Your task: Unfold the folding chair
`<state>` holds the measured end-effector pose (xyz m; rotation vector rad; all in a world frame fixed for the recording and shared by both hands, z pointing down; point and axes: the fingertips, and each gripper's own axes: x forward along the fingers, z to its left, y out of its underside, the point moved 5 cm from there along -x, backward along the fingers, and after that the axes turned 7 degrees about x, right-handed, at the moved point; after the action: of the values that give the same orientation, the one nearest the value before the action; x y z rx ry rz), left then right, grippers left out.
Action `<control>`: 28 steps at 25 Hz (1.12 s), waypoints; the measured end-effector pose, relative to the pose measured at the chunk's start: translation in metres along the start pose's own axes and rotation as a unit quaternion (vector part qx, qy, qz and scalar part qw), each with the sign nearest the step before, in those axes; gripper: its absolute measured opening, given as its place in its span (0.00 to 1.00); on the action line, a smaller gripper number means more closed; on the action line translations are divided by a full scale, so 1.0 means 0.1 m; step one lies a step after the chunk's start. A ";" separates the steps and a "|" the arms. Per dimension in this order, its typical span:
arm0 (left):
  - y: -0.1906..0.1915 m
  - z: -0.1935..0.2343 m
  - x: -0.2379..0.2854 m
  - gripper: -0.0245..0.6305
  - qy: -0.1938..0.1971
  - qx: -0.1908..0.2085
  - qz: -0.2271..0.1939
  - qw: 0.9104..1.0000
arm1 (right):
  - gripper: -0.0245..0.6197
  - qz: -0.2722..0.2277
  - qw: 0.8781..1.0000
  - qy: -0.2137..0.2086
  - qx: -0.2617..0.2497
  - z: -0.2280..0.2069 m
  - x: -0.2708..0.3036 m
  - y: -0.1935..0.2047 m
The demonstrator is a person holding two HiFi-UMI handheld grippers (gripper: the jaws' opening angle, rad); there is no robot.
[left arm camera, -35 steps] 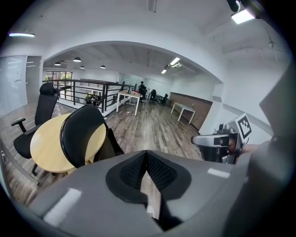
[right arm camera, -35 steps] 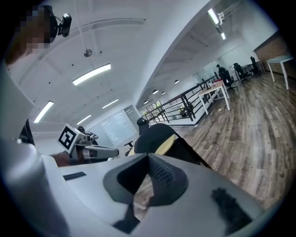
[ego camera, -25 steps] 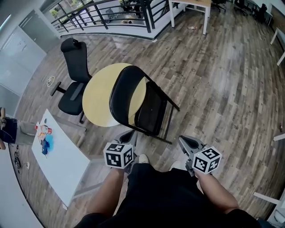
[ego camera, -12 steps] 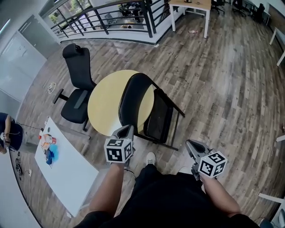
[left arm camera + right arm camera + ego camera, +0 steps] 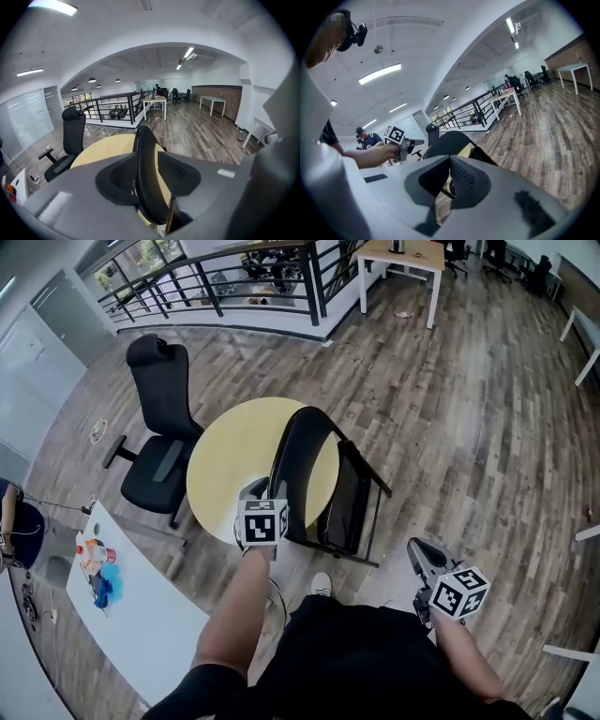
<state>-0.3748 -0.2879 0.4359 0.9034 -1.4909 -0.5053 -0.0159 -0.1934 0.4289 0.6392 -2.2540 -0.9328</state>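
Observation:
The black folding chair stands folded, leaning on the round yellow table. Its curved backrest faces me and the seat hangs nearly upright behind it. My left gripper is at the backrest's left edge; its jaws have just been opening. In the left gripper view the backrest edge runs through the gap of the left gripper, and neither pad visibly presses on it. My right gripper is shut and empty, low and to the right of the chair, which lies beyond the right gripper.
A black office chair stands left of the yellow table. A white table with small coloured items is at the lower left. A black railing and a wooden desk lie far behind. Wood floor stretches to the right.
My left gripper has travelled forward from beside my knee to the backrest's left edge, and its jaws have parted. The right gripper has drifted slightly right and stayed shut.

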 end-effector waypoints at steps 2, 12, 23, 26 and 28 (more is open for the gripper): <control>0.04 0.11 0.17 0.27 0.004 -0.002 0.014 1.000 | 0.05 -0.005 1.000 0.014 0.004 0.01 0.03 0.00; 0.27 0.26 0.83 0.31 0.062 -0.067 0.057 0.994 | 0.05 -0.020 0.997 0.074 0.013 -0.04 -0.03 0.00; 0.31 0.27 0.99 0.29 0.060 -0.117 0.096 0.987 | 0.05 -0.014 0.995 0.094 0.010 -0.11 -0.21 0.00; 0.30 0.27 0.99 0.28 0.053 -0.125 0.105 0.985 | 0.05 -0.014 0.996 0.090 0.010 -0.14 -0.25 0.01; 0.29 0.27 1.00 0.28 0.049 -0.125 0.108 0.985 | 0.05 -0.015 0.996 0.086 0.010 -0.16 -0.27 0.00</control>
<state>-0.4014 -0.3537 0.5167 0.5557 -1.3814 -0.4690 0.0137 -0.1834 0.4288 0.7352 -2.1090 -0.8381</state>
